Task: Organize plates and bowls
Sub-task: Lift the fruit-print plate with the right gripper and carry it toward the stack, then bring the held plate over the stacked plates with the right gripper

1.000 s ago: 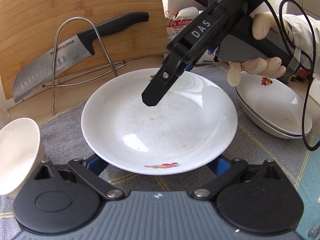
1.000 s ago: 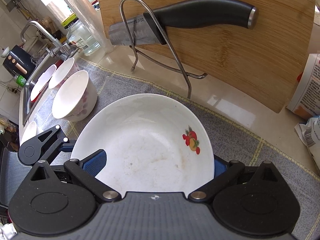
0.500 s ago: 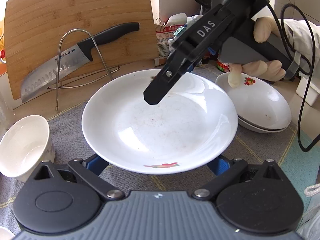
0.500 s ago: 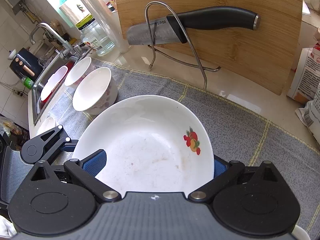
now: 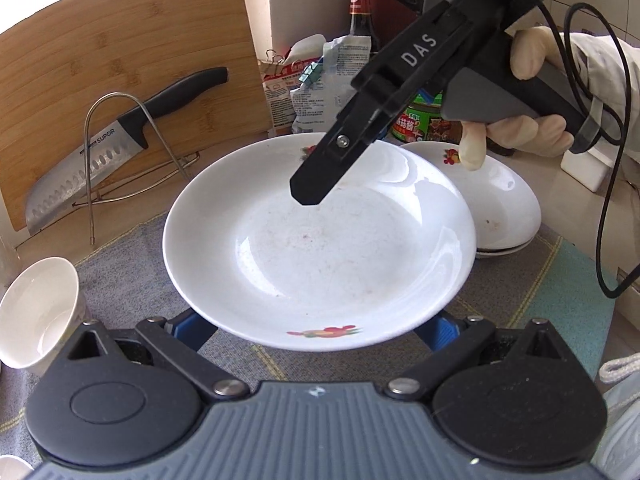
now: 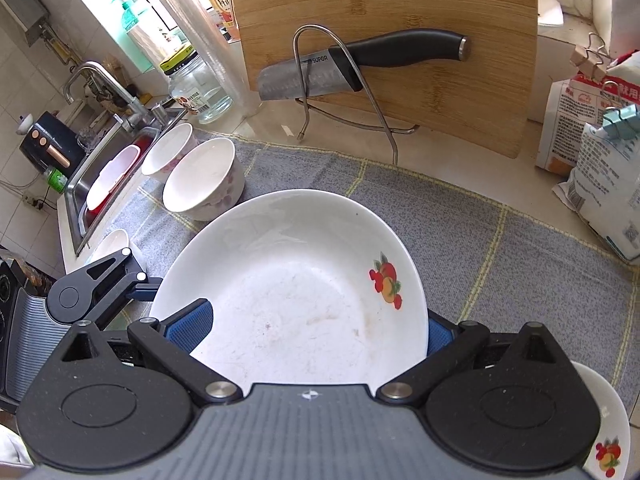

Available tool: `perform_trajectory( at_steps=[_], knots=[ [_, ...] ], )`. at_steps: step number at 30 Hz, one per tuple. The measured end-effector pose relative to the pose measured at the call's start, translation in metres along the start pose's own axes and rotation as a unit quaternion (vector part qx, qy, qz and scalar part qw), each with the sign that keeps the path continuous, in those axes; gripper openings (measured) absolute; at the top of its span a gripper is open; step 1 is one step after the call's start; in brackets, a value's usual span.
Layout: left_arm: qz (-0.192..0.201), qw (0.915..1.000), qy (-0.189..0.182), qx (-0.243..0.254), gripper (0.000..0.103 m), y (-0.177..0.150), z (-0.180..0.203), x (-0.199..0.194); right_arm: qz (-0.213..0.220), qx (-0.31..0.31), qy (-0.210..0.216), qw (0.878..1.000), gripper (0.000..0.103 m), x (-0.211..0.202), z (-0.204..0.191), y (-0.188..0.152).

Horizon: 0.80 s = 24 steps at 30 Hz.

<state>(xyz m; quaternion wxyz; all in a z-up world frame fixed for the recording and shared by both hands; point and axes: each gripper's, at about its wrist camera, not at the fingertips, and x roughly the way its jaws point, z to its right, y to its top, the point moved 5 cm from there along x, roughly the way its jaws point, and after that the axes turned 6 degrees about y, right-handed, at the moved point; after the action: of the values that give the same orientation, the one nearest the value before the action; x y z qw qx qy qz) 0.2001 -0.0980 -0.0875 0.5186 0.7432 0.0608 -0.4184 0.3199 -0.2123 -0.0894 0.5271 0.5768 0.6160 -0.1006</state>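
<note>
Both grippers carry one white plate (image 5: 320,248) above the grey mat (image 6: 540,264): the left gripper (image 5: 316,334) fingers clamp its near rim, the right gripper (image 6: 308,332) fingers its far rim. The plate stack (image 5: 504,216) waits at 2 o'clock; stacking calls for a level lowering there.

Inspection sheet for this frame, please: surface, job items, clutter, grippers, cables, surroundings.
Surface: grey checked mat on a pale counter.
Job's things: white plate held up by both grippers; stacked plates beyond it; two bowls near the sink.
Clutter: knife in a wire rack against a cutting board; clipped bags; glass jar.
Grippers: left gripper and right gripper each straddle the plate's rim.
Cables: black cable hanging from the right gripper.
Surroundings: sink with tap, tiled wall.
</note>
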Motion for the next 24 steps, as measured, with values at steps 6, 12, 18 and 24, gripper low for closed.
perform_trajectory(
  at_steps=[6, 12, 18, 24],
  knots=[
    [-0.003, 0.9998, -0.02, 0.008, 0.101, 0.001, 0.018, -0.002, 0.006, 0.015, -0.013, 1.0, 0.103, -0.016, 0.002, -0.02],
    [-0.013, 0.999, -0.038, 0.017, 0.101, 0.001, 0.033, -0.005, 0.012, 0.027, -0.019, 0.999, 0.103, -0.03, 0.003, -0.037],
    [-0.016, 0.998, -0.049, 0.038, 0.101, 0.005, 0.044, -0.008, 0.022, 0.046, -0.025, 0.998, 0.103, -0.041, 0.007, -0.052],
    [-0.02, 0.9963, -0.066, 0.052, 0.101, 0.009, 0.056, -0.007, 0.035, 0.06, -0.034, 0.997, 0.103, -0.056, 0.013, -0.066]
  ],
)
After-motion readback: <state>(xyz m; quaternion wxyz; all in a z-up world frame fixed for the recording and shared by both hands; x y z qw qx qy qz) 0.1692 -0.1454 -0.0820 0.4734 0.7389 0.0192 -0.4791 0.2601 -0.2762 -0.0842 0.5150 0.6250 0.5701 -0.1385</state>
